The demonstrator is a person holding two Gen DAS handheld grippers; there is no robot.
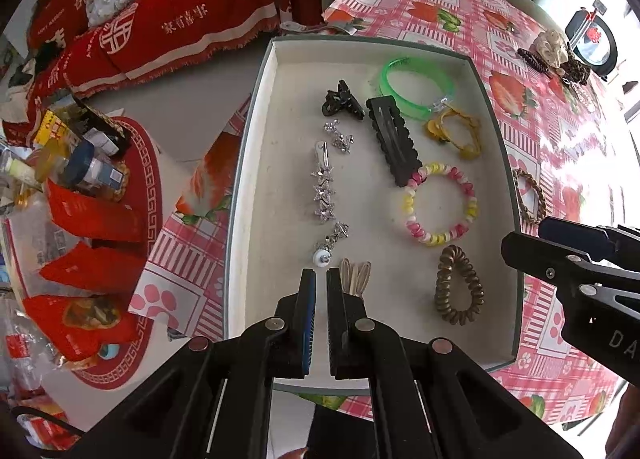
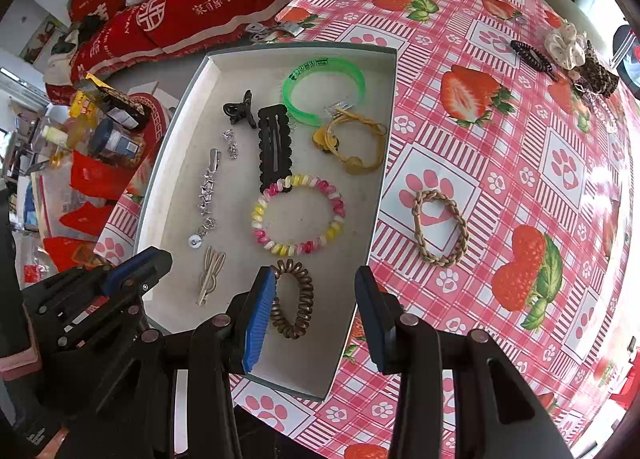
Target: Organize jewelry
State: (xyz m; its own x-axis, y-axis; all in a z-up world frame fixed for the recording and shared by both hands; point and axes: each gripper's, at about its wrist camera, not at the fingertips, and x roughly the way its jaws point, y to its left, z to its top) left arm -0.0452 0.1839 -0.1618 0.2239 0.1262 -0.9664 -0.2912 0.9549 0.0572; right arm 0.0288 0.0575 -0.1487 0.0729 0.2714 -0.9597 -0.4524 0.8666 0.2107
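Left tongs [image 1: 321, 279] nearly closed, empty, over tray [image 1: 256, 163], right tongs [image 2: 316, 279] parted, empty, above brown coil hair tie [image 2: 294, 299], braided band [image 2: 440, 229] outside on bench [image 2: 500, 163]

I am seeing a glossy pink checked oilcloth [image 2: 500, 163] shining over the tabletop, and a matt grey-white cardboard tray [image 2: 176, 163] looking slightly rough inside. A translucent green plastic bangle [image 2: 352, 77] is gleaming, a matt black scalloped hair clip [image 2: 275, 147] is looking dull, and a silver rhinestone metal clip [image 1: 323, 187] is sparkling. My tongs' blue ribbed pads [image 2: 260, 315] are looking rubbery.
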